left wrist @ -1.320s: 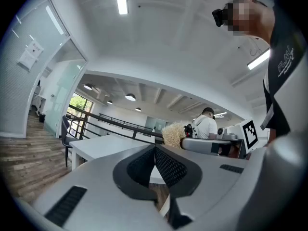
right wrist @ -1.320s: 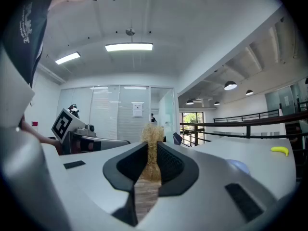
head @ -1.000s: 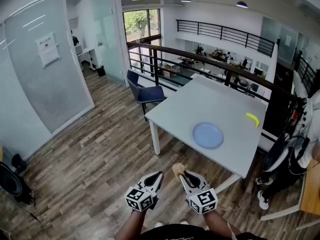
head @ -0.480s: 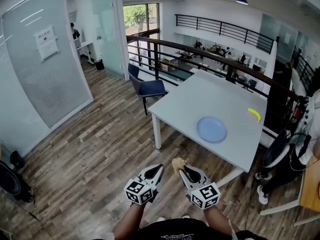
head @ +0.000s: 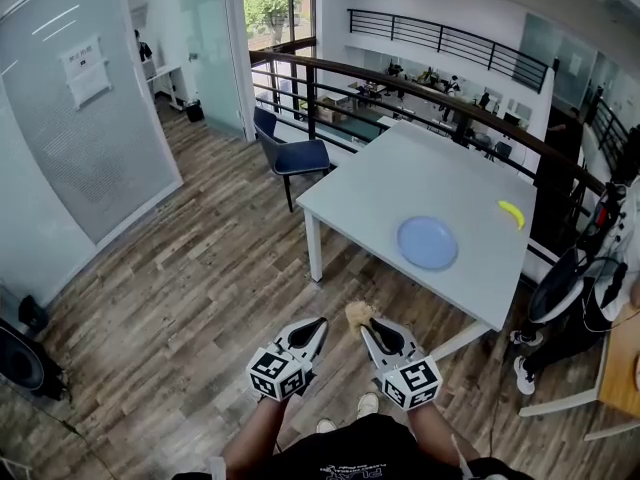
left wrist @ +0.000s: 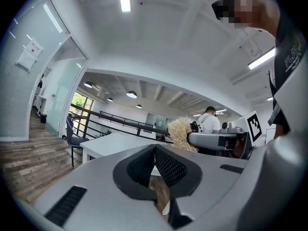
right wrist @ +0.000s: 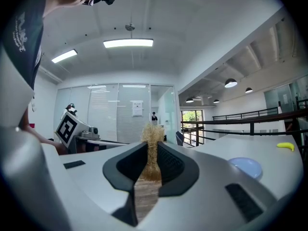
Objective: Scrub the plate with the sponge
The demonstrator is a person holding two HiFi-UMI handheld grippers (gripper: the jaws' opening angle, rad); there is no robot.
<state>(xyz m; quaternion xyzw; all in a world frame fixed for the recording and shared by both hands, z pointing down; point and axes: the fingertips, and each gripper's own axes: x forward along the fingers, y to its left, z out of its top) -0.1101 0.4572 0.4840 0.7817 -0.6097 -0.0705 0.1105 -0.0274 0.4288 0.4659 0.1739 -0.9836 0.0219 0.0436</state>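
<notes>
With the left gripper (head: 318, 325) pressed together empty and the right gripper (head: 364, 326) pinching the sponge (head: 356, 314), scrubbing might have slid the unsteadied plate (head: 427, 243) off the table (head: 390, 183).

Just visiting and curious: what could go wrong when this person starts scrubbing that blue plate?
The plate lies loose near the table edge, so scrubbing might push it off; the left gripper, shut and empty, isn't steadying it. The straw-like sponge sits only at the tips of the right gripper, so pressing hard could pull it free.
</notes>
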